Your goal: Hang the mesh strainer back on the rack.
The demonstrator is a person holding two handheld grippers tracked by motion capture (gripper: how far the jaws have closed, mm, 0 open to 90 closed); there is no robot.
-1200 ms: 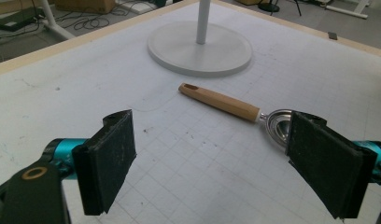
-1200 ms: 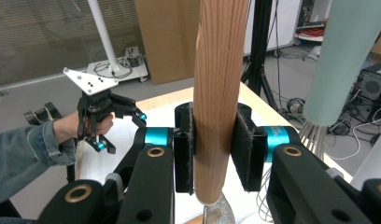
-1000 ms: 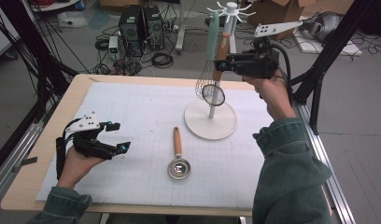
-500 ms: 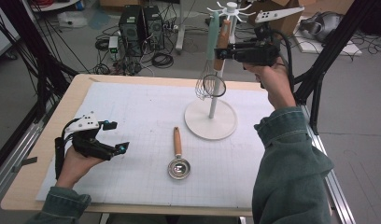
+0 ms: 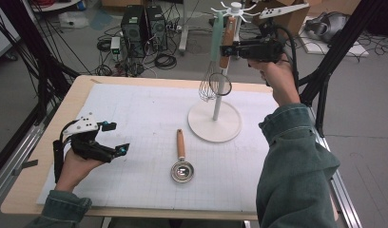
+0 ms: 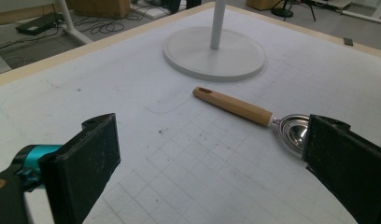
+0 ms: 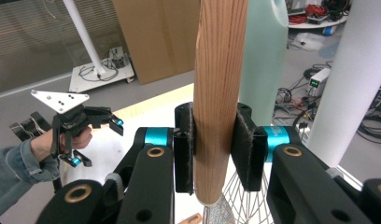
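My right gripper (image 5: 228,48) (image 7: 215,145) is raised beside the top of the white hanging rack (image 5: 221,97), shut on the wooden handle (image 7: 219,79) of a mesh strainer (image 5: 219,83) that dangles below it. A whisk with a teal handle (image 5: 217,34) (image 7: 263,51) hangs from the rack just beside it. On the table mat lies a metal scoop (image 5: 182,171) with a wooden handle (image 6: 233,106). My left gripper (image 5: 117,137) (image 6: 212,123) rests low at the left of the table. Its jaws have just been opening and stand wide apart with nothing between them.
The rack's round white base (image 5: 215,124) (image 6: 214,53) stands right of the table's middle. The white gridded mat (image 5: 135,114) covers most of the wooden tabletop. Computer boxes (image 5: 143,21), cables and cardboard crowd the floor beyond the far edge.
My right gripper has carried the strainer up and slightly left along the rack's pole. The left jaws have spread wider while that hand stayed put.
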